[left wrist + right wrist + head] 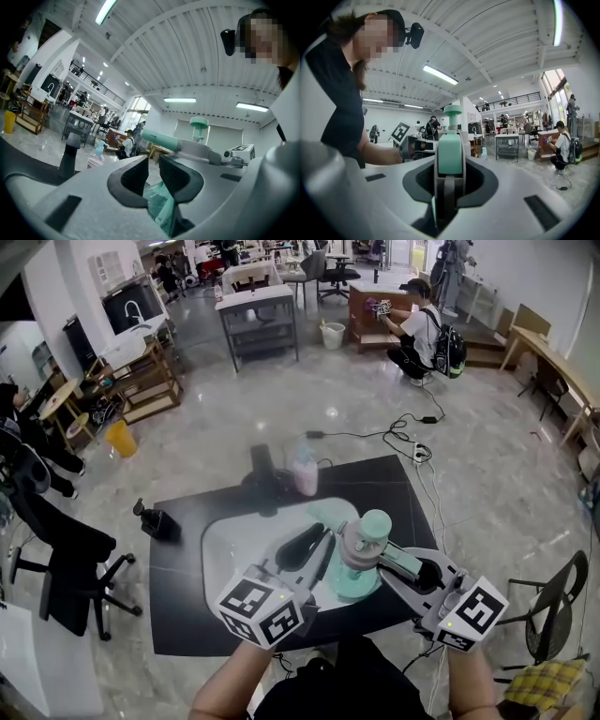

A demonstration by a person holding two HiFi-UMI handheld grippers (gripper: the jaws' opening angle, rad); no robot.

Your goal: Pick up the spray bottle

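Observation:
The spray bottle (359,559) has a translucent mint-green body and a grey head with a mint pump top, and it hangs upright between my two grippers above the white tabletop (230,540). My right gripper (392,560) comes in from the right. It is shut on the mint trigger piece (449,152) of the bottle's head, with the pump top (453,110) rising behind. My left gripper (322,554) comes in from the left with its jaws almost together. Crinkled green plastic of the bottle (159,206) is caught low between its pads (176,174). The bottle's head (199,140) shows past its right jaw.
A black mat (187,615) lies under the white top. A pink and blue bottle (305,470) and a dark upright object (262,470) stand at the far edge, and a black device (157,521) at the left. An office chair (66,563) stands left, a chair (553,615) right, and cables (417,451) cross the floor.

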